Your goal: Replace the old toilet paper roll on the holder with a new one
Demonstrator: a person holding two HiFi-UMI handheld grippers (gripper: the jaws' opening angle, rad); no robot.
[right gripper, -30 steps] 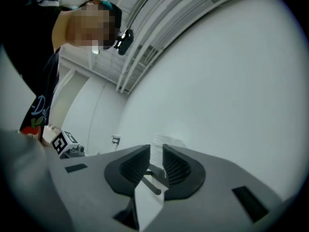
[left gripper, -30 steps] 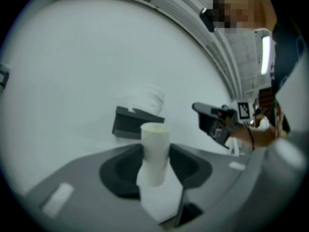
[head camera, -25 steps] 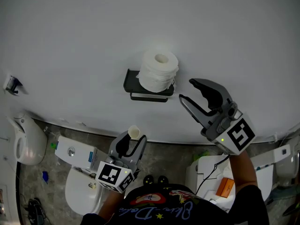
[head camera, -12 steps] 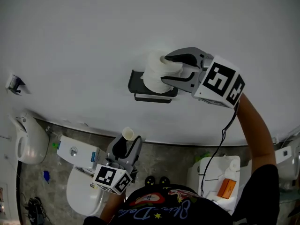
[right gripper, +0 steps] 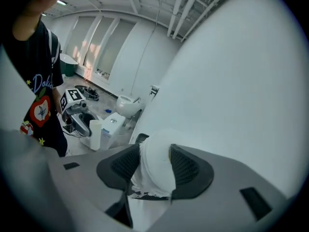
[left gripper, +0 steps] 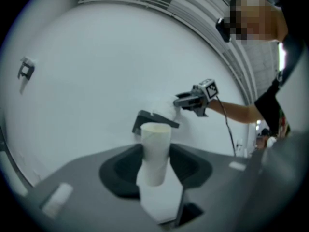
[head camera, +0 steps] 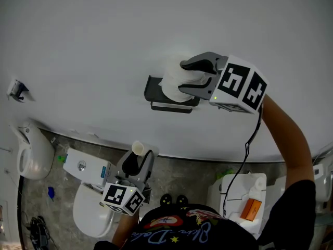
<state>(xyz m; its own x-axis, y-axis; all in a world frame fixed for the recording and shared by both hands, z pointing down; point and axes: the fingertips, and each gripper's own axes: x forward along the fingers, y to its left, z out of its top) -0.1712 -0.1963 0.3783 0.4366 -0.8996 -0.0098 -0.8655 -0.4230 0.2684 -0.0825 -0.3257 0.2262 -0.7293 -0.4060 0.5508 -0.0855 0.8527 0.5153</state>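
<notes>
A black holder (head camera: 155,90) is fixed to the white wall, with a full white toilet roll (head camera: 170,82) on it. My right gripper (head camera: 182,77) reaches in from the right, its jaws spread wide on either side of that roll (right gripper: 153,178), pads close against it. Low in the head view, my left gripper (head camera: 139,158) is shut on an almost bare tube (head camera: 137,149). The tube (left gripper: 155,149) stands upright between the jaws, with a strip of paper hanging from it. The holder (left gripper: 145,120) and the right gripper (left gripper: 186,100) show beyond it.
A toilet with a white cistern (head camera: 86,171) stands below the left gripper. Another white fixture (head camera: 28,155) is at the left, with a small bracket (head camera: 14,90) on the wall above it. A white bin (head camera: 237,189) holding an orange box (head camera: 251,208) sits at the lower right.
The right gripper swung up and left from the lower right and now straddles the roll on the holder. The left gripper drifted slightly down and left with the tube.
</notes>
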